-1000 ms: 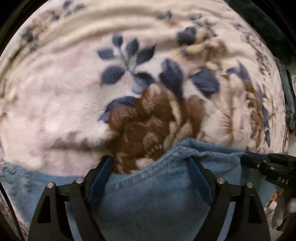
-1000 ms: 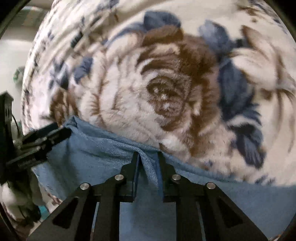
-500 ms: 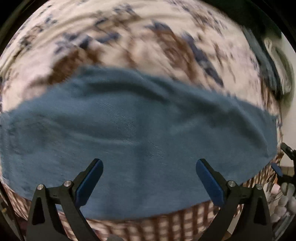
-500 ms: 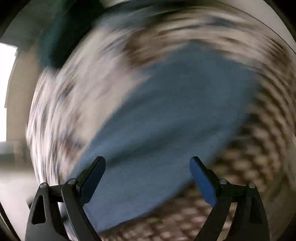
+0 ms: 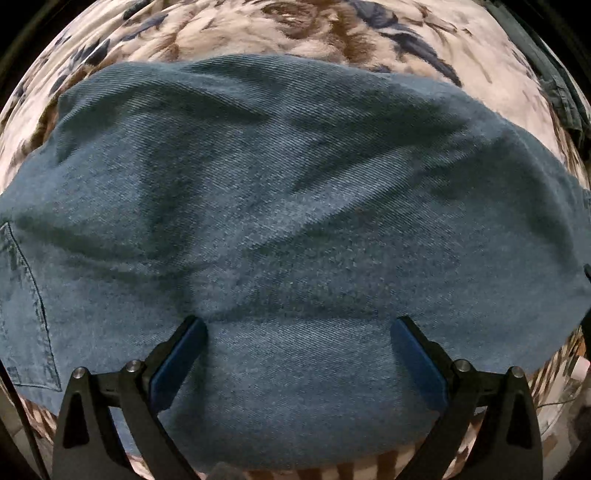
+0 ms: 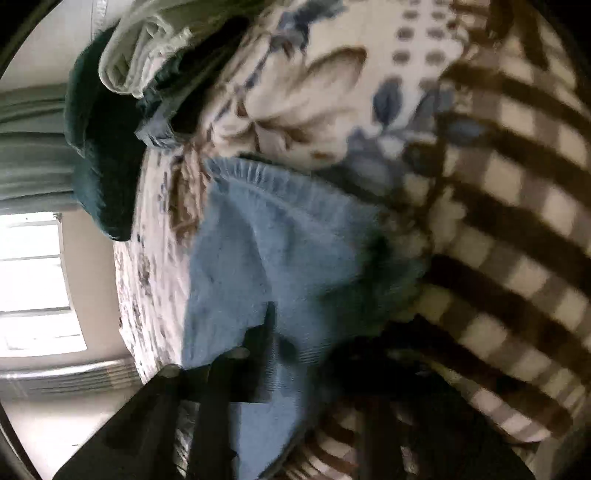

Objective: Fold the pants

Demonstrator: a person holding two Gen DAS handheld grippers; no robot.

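The blue denim pants [image 5: 295, 221] lie folded on a floral blanket [image 5: 258, 29] and fill most of the left wrist view. My left gripper [image 5: 297, 343] is open, its blue pads spread wide just over the near edge of the denim, holding nothing. In the right wrist view the pants [image 6: 280, 258] show with their ribbed hem toward the blanket. My right gripper [image 6: 295, 350] is blurred and dark at the denim's near edge; whether its fingers are shut on the cloth is unclear.
A brown and white checked blanket [image 6: 517, 258] lies to the right of the pants. A pile of dark green and pale clothes [image 6: 122, 92] sits at the far edge of the bed. A window [image 6: 33, 280] and a radiator are at the left.
A second ago the right gripper was shut on the pants' edge and the left held it between open fingers; both let go and pulled back. The right view has swung sideways.
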